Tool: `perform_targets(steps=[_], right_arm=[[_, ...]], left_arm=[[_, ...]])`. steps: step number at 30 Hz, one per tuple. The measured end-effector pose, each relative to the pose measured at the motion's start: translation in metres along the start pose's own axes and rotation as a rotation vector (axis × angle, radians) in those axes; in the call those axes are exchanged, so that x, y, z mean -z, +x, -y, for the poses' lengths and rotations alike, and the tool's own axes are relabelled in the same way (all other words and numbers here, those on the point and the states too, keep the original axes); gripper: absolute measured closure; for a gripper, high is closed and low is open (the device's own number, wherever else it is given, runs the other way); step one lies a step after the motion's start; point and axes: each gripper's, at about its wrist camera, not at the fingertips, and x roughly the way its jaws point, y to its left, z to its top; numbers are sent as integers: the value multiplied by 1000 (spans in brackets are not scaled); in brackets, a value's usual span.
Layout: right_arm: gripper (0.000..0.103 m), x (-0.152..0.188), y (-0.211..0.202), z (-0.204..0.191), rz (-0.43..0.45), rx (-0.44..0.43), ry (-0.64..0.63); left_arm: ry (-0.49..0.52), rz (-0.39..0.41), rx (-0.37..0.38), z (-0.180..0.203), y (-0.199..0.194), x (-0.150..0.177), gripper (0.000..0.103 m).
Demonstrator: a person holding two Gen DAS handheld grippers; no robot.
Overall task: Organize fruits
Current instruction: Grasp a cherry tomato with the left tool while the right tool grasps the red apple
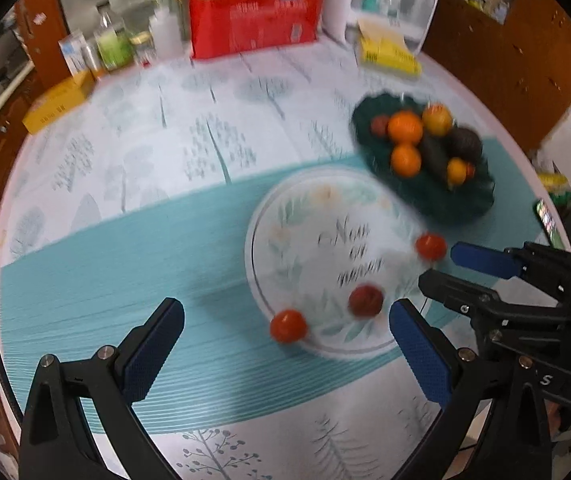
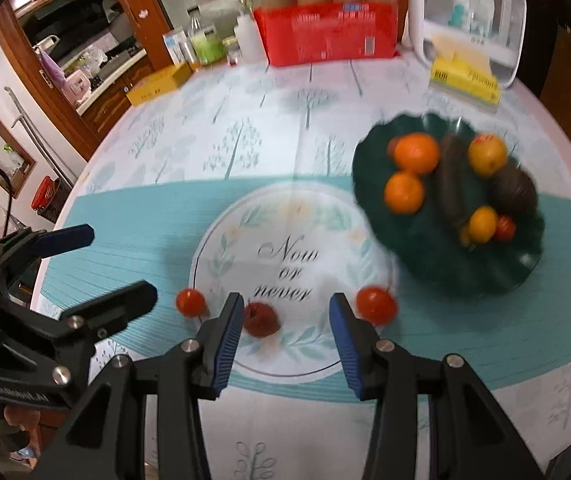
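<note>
Fruit lies in two places on the tabletop, which wears a pale cloth printed with trees and a teal band. Taking the white plate with the words "Now or never" as the landmark: a dark red fruit sits on the plate near its front rim, a red tomato lies just off the plate's left edge, and a second red tomato lies at the plate's right edge, between the plate and the dark green dish. That dish stands just beside the plate, to its back right, and holds two oranges, a yellow-red fruit, long dark fruits, a small yellow one and a small red one.

Both frames are blurred. The right gripper hangs over the plate's front rim with its blue-padded jaws apart and nothing between them; the dark red fruit lies just beside the left pad. The left gripper hovers to the front left of the plate, jaws spread wide and empty, the left tomato showing between the pads further off.

Behind the plate, well apart at the tabletop's far edge, stand a red box, yellow boxes, bottles and a clear container.
</note>
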Motion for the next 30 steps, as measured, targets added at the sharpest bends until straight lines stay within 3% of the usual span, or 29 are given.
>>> perform_targets(steps=[7, 11, 17, 21, 23, 30], right_arm=[[58, 19, 29, -9, -52, 6, 22], [58, 23, 40, -11, -63, 5, 20], [58, 23, 54, -16, -71, -7, 0], [62, 21, 65, -19, -77, -3, -8], [71, 22, 69, -20, -87, -3, -15], [72, 23, 69, -21, -69, 2, -33]], left_arm=[[41, -112, 43, -15, 46, 17, 8], [92, -139, 53, -14, 58, 22, 22], [137, -161, 68, -15, 71, 22, 45], [162, -150, 72, -13, 72, 21, 50], [172, -145, 75, -13, 73, 20, 53], [208, -133, 76, -3, 74, 16, 76]])
